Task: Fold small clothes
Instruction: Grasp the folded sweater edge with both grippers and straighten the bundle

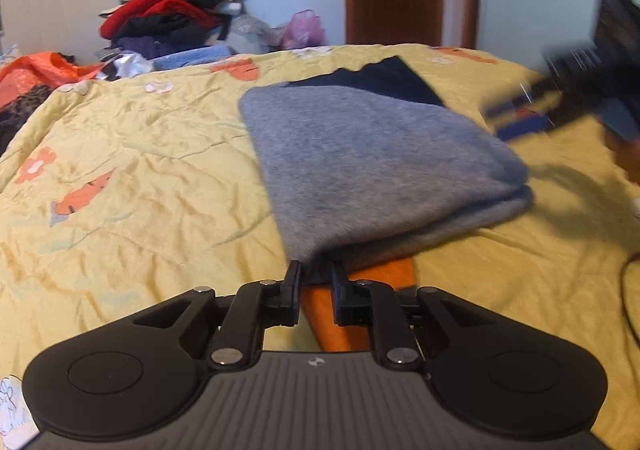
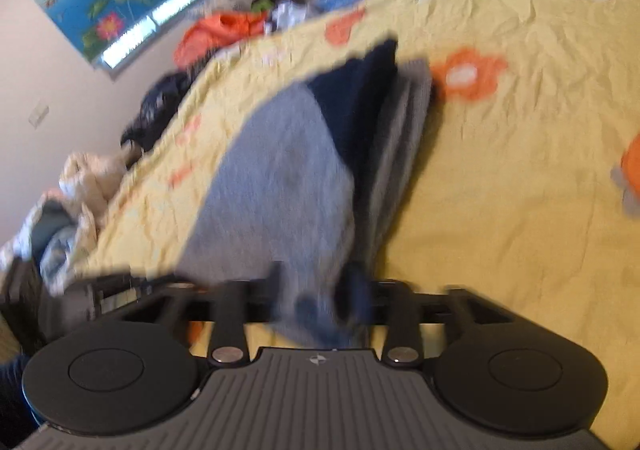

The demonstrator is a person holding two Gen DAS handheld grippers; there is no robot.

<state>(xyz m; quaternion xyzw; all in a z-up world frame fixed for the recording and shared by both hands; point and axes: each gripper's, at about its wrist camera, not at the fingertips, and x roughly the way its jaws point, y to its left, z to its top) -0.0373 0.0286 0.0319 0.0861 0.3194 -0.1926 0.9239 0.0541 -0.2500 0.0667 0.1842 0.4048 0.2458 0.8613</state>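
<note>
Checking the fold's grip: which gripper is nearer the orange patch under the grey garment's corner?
Left. The left gripper pinches the grey garment right over the orange patch; the right gripper hovers beyond the garment's far side.

Left gripper (image 1: pixel 316 282): tilted down, jaws pinched on the grey cloth (image 1: pixel 372 165) edge.
Right gripper (image 2: pixel 320 290): tilted down, jaws apart, cloth between them.
</note>
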